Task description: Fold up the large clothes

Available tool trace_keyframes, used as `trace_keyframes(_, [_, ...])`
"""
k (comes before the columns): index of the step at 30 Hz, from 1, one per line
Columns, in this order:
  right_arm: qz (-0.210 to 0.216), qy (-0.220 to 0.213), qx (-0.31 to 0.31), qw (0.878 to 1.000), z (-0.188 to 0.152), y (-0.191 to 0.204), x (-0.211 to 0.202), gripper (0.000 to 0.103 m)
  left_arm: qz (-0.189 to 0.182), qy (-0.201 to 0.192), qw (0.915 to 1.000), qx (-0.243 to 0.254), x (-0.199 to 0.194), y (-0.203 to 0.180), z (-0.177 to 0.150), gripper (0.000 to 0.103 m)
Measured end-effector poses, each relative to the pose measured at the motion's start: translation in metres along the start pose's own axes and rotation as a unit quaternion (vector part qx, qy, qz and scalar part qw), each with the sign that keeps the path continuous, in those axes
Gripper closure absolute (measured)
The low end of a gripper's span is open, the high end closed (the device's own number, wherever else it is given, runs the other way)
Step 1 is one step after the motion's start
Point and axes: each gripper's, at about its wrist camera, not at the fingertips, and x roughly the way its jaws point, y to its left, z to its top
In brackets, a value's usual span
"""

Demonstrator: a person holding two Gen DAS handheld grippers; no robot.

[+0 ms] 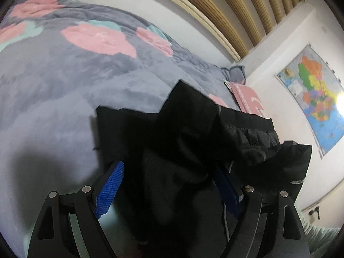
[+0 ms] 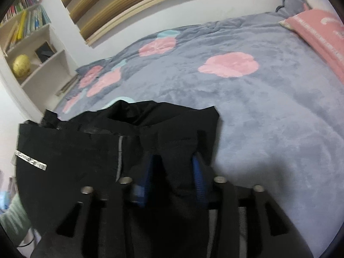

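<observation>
The black jacket point(image 1: 193, 150) lies bunched on the near edge of the bed point(image 1: 64, 86). Left tongs point(image 1: 169, 185) gape wide around its cloth; right tongs point(image 2: 175, 178) straddle a fold, grip uncertain. Pinch both corners firmly, then lift evenly
</observation>
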Motion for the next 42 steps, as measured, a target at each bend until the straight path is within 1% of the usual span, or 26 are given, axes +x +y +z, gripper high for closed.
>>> trace_keyframes(1, [0.004,0.001,0.002,1.0,0.001,0.0,0.002,0.042,-0.003,0.001,1.0,0.001,0.001,-0.002,0.003,0.021])
trace_keyframes(2, [0.0,0.007,0.004,1.0,0.004,-0.001,0.007,0.042,-0.006,0.0,1.0,0.0,0.002,-0.004,0.005,0.037])
trace_keyframes(3, [-0.004,0.013,0.005,1.0,0.005,-0.001,0.011,0.053,-0.008,-0.002,1.0,-0.005,0.003,-0.006,0.005,0.054])
trace_keyframes(4, [-0.014,0.017,0.003,1.0,0.006,0.001,0.015,0.065,0.011,-0.003,0.9999,-0.007,0.003,-0.01,0.003,0.077])
trace_keyframes(5, [-0.025,0.017,-0.007,1.0,0.005,0.005,0.016,0.077,0.029,-0.008,0.9995,0.001,0.002,-0.016,0.0,0.086])
trace_keyframes(7, [-0.046,-0.002,-0.021,0.999,0.002,0.013,0.007,0.082,0.071,-0.034,0.9962,0.038,-0.012,-0.036,-0.011,0.09])
trace_keyframes(8, [-0.061,-0.015,-0.029,0.998,0.0,0.019,-0.003,0.084,0.08,-0.044,0.9948,0.046,-0.019,-0.042,-0.013,0.092])
trace_keyframes(12, [-0.125,-0.083,-0.054,0.987,0.001,0.039,-0.058,0.086,0.081,-0.121,0.9881,0.049,-0.083,-0.071,-0.011,0.093])
trace_keyframes(15, [-0.157,-0.133,-0.052,0.977,0.024,0.052,-0.093,0.088,0.077,-0.172,0.9818,0.024,-0.116,-0.081,0.006,0.093])
trace_keyframes(17, [-0.164,-0.158,-0.045,0.973,0.048,0.059,-0.103,0.089,0.097,-0.188,0.9773,0.008,-0.12,-0.086,0.02,0.093])
trace_keyframes(18, [-0.17,-0.162,-0.044,0.971,0.058,0.062,-0.102,0.089,0.12,-0.194,0.9738,0.004,-0.117,-0.088,0.028,0.093])
trace_keyframes(22, [-0.198,-0.148,-0.033,0.968,0.096,0.063,-0.064,0.089,0.178,-0.182,0.9658,-0.052,-0.088,-0.065,0.051,0.093])
trace_keyframes(25, [-0.222,-0.101,-0.023,0.97,0.109,0.048,-0.012,0.089,0.231,-0.134,0.9603,-0.08,-0.044,-0.036,0.057,0.092])
trace_keyframes(27, [-0.238,-0.058,-0.012,0.969,0.106,0.03,0.026,0.089,0.263,-0.087,0.9567,-0.09,-0.01,-0.014,0.053,0.092])
trace_keyframes(28, [-0.237,-0.03,-0.003,0.971,0.101,0.017,0.046,0.089,0.27,-0.058,0.9561,-0.098,0.008,-0.001,0.049,0.091])
trace_keyframes(29, [-0.224,0.001,0.008,0.974,0.092,0.005,0.066,0.088,0.27,-0.039,0.9563,-0.104,0.019,0.006,0.044,0.085])
trace_keyframes(30, [-0.208,0.027,0.018,0.978,0.083,-0.005,0.082,0.083,0.27,-0.013,0.9559,-0.115,0.033,0.018,0.039,0.082])
trace_keyframes(31, [-0.189,0.052,0.033,0.98,0.072,-0.017,0.097,0.08,0.261,-0.001,0.9578,-0.121,0.04,0.025,0.036,0.078])
trace_keyframes(32, [-0.164,0.055,0.061,0.983,0.057,-0.032,0.107,0.08,0.255,0.002,0.9591,-0.122,0.041,0.025,0.036,0.077])
trace_keyframes(34, [-0.116,0.021,0.111,0.987,0.047,-0.052,0.1,0.079,0.25,-0.001,0.9609,-0.119,0.038,0.027,0.038,0.075])
trace_keyframes(36, [-0.076,0.014,0.143,0.987,0.044,-0.066,0.094,0.079,0.24,-0.008,0.964,-0.114,0.029,0.026,0.038,0.073])
trace_keyframes(37, [-0.066,0.013,0.15,0.986,0.043,-0.069,0.09,0.079,0.239,-0.013,0.9638,-0.116,0.021,0.026,0.037,0.068])
trace_keyframes(38, [-0.064,0.011,0.152,0.986,0.043,-0.068,0.084,0.074,0.243,-0.021,0.9626,-0.118,0.01,0.02,0.036,0.064])
trace_keyframes(40, [-0.074,-0.001,0.143,0.987,0.044,-0.056,0.065,0.054,0.233,-0.051,0.9657,-0.103,-0.018,0.01,0.033,0.064])
trace_keyframes(41, [-0.078,-0.01,0.138,0.987,0.042,-0.046,0.049,0.04,0.226,-0.062,0.9677,-0.092,-0.031,0.004,0.033,0.064])
trace_keyframes(42, [-0.071,-0.024,0.132,0.988,0.04,-0.039,0.037,0.04,0.221,-0.073,0.9694,-0.079,-0.043,-0.005,0.033,0.064])
